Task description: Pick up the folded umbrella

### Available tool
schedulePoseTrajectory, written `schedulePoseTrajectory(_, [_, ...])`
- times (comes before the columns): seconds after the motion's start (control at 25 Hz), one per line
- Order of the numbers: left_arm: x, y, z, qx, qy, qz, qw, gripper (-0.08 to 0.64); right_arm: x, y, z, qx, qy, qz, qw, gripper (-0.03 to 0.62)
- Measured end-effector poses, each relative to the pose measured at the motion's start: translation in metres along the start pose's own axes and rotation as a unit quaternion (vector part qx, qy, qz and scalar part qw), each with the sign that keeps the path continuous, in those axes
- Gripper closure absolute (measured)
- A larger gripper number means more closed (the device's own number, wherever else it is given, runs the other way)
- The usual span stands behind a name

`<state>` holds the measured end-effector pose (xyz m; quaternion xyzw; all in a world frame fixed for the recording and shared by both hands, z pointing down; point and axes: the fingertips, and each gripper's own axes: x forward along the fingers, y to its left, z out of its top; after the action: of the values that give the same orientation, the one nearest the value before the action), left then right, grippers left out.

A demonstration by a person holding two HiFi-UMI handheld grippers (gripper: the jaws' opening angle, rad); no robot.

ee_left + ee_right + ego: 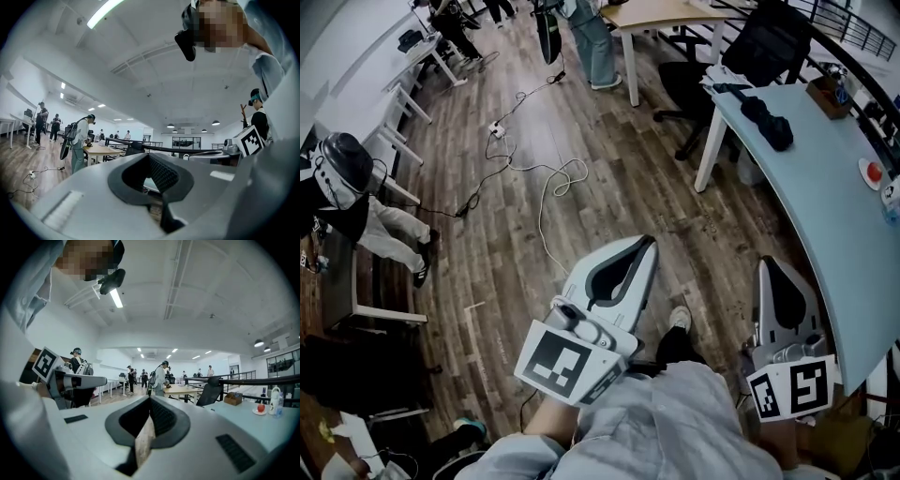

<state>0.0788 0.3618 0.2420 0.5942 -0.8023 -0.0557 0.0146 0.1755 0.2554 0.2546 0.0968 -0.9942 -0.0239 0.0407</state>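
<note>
The folded umbrella (767,120) is a black bundle lying on the far part of the curved pale-blue table (825,225) at the right of the head view. My left gripper (649,241) hangs over the wooden floor in front of me, jaws together with nothing between them; in the left gripper view (149,155) it points level across the room. My right gripper (766,262) is beside the table's near edge, well short of the umbrella, also shut and holding nothing. It looks level past the table (243,420) in the right gripper view (150,398).
A brown box (828,97) and a red thing on a white dish (874,172) sit on the table. A black office chair (759,47) and a wooden table (666,11) stand beyond it. A white cable (546,187) snakes across the floor. People stand far back and sit at left (347,178).
</note>
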Motion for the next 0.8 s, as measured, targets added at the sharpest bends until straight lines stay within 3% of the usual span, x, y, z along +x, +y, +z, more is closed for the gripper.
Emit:
schedulePoseTrajectory(0.44, [0.099,0.017,-0.004,0.011,0.006,0.030,0.9995,0.555,0.078,-0.085,-0.004,0.003,0.005,0.039,0.999,0.592])
schedulePoseTrajectory(0.6, [0.127,0.019,-0.004,-0.004,0.023,0.044,0.9988,0.555,0.100,-0.112,0.001,-0.001,-0.001,0.049,0.999,0.592])
schedulePoseTrajectory(0.8, [0.151,0.031,0.009,0.021,-0.016,0.078,0.9966,0.555,0.120,-0.136,0.002,0.002,-0.004,0.064,0.998,0.592])
